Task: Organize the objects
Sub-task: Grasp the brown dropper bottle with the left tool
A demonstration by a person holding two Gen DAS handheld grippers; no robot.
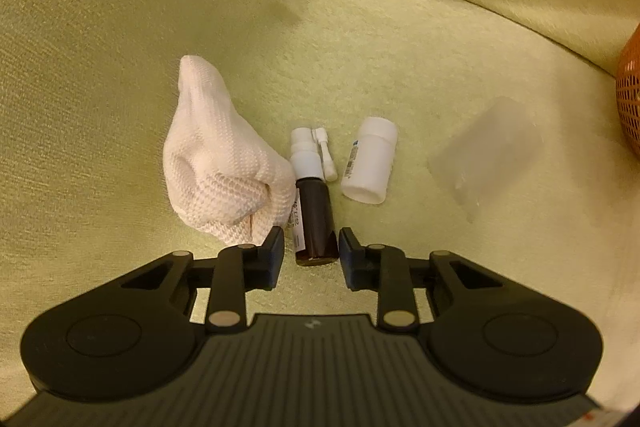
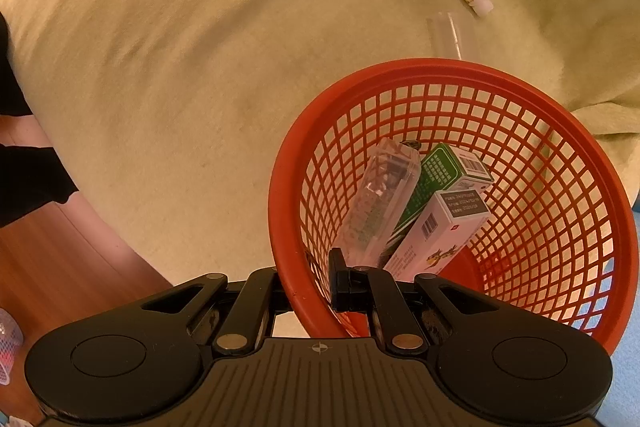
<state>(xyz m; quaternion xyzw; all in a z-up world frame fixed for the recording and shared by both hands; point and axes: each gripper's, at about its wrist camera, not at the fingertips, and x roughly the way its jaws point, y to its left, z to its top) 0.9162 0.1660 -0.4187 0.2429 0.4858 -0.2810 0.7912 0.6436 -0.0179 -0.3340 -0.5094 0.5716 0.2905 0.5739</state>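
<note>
Here the left gripper (image 1: 311,255) fingers stand narrow around the base of the brown glass spray bottle with white nozzle (image 1: 314,211); contact with the pads cannot be confirmed. A white knitted cloth (image 1: 224,167) touches the bottle beside the left finger; a white plastic pill bottle (image 1: 369,165) lies just beyond the right finger. Open yellow-green blanket (image 1: 120,67) extends ahead. The right gripper (image 2: 343,283) fingers are clamped on the near rim of the red plastic mesh basket (image 2: 540,227), which holds boxes.
</note>
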